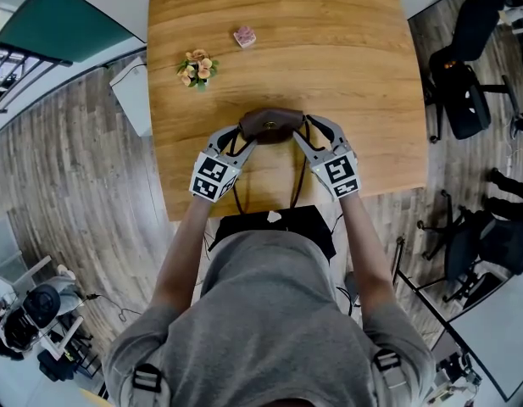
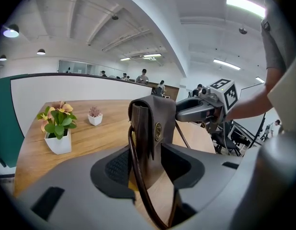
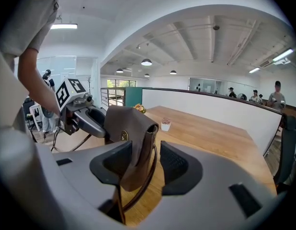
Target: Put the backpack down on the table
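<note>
A small brown leather backpack [image 1: 272, 125] stands upright on the wooden table [image 1: 346, 58] near its front edge. Its thin straps [image 1: 238, 189] trail toward the person over that edge. My left gripper [image 1: 242, 136] is at the bag's left end and my right gripper [image 1: 308, 136] at its right end. In the left gripper view the backpack [image 2: 152, 128] sits between the spread jaws of the left gripper [image 2: 150, 164], which do not press on it. The right gripper view shows the backpack [image 3: 133, 128] between the right gripper's [image 3: 143, 162] jaws, with a gap at the right pad. Both are open.
A potted flower [image 1: 197, 68] and a small pink plant in a white pot [image 1: 245, 36] stand farther back on the table. Black office chairs [image 1: 464, 91] are on the floor to the right. A white cabinet [image 1: 130, 96] sits at the table's left.
</note>
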Tool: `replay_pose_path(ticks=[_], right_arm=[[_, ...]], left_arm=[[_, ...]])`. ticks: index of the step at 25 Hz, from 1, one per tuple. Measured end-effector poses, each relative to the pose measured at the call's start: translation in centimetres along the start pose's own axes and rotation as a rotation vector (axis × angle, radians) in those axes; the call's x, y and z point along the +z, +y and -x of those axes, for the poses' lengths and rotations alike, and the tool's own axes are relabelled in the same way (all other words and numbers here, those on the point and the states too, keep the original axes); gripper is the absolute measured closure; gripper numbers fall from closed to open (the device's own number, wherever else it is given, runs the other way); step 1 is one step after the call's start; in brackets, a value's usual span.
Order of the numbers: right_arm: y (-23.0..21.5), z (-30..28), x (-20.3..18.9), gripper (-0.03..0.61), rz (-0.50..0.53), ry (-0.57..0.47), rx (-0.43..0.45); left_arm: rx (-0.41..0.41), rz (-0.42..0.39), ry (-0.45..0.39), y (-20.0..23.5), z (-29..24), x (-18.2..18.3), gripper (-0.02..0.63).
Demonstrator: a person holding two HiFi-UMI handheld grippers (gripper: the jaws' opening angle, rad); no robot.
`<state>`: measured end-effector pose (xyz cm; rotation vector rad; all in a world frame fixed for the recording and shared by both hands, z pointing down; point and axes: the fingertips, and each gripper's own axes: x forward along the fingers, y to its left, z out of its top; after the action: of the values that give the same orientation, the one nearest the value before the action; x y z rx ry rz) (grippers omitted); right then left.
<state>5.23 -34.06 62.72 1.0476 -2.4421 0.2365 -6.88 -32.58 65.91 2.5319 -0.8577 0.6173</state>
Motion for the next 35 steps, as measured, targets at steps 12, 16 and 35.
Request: replay_pose_path(ticks=[12,16,35], right_arm=[[0.7,1.1,1.0,0.364,-0.007,-0.014,0.002],[0.6,2.1,0.6,0.365,-0.005,-0.014,-0.006],[3.4,7.0,0.6,0.571,0.0,-0.052,0.128]], left_arm=[[0.057,0.052,-0.067,0.5,2.2,1.0,0.425],[0.089,0.061,-0.086,0.4,3.3,1.3,0.425],[0.166,0.073,-0.151,-3.8,6.9,2.8,0.541]])
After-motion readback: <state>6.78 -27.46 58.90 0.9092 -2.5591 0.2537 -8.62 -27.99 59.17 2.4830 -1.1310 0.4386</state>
